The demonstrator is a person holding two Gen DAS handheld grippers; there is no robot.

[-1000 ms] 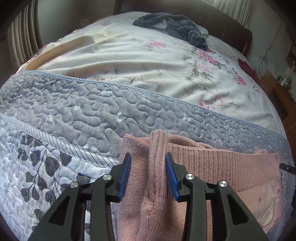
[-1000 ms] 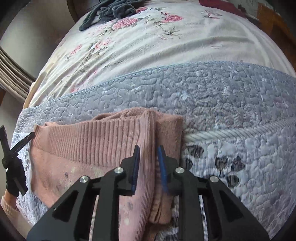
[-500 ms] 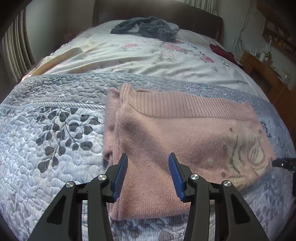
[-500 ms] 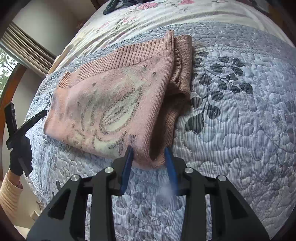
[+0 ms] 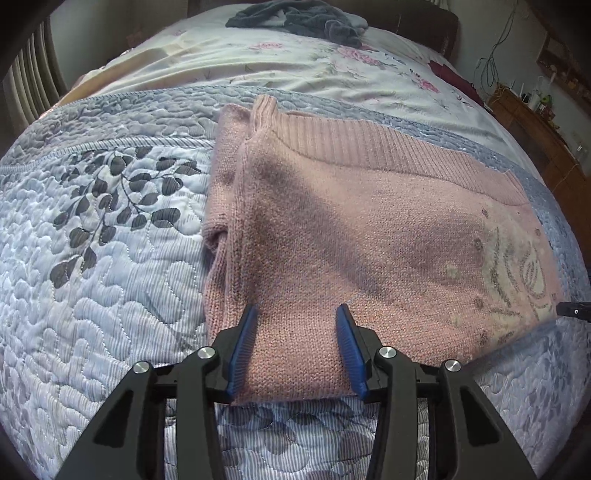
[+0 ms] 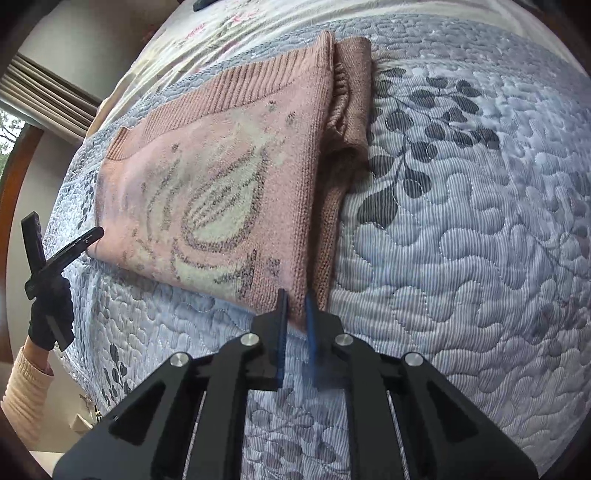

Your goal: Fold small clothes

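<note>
A pink knit sweater (image 5: 369, 240) lies folded flat on the blue-grey quilt (image 5: 110, 240), ribbed hem at its far edge and a pale leaf pattern at its right end. My left gripper (image 5: 297, 332) stands open, its blue pads astride the sweater's near edge. In the right wrist view the sweater (image 6: 221, 177) shows the pattern on top, with a folded sleeve along its right side. My right gripper (image 6: 295, 295) is closed to a narrow gap on the sweater's near right corner. A black-gloved hand (image 6: 51, 314) holds the left gripper at the sweater's left end.
Dark grey clothes (image 5: 295, 18) lie heaped at the head of the bed on a floral sheet (image 5: 314, 70). A wooden cabinet (image 5: 535, 129) stands to the right of the bed. Curtains (image 6: 48, 96) hang at the left. Bare quilt (image 6: 461, 240) spreads right of the sweater.
Both grippers let go of the sweater after laying the fold down and drew back toward the near edge. The left stayed open; the right has since narrowed onto the near corner.
</note>
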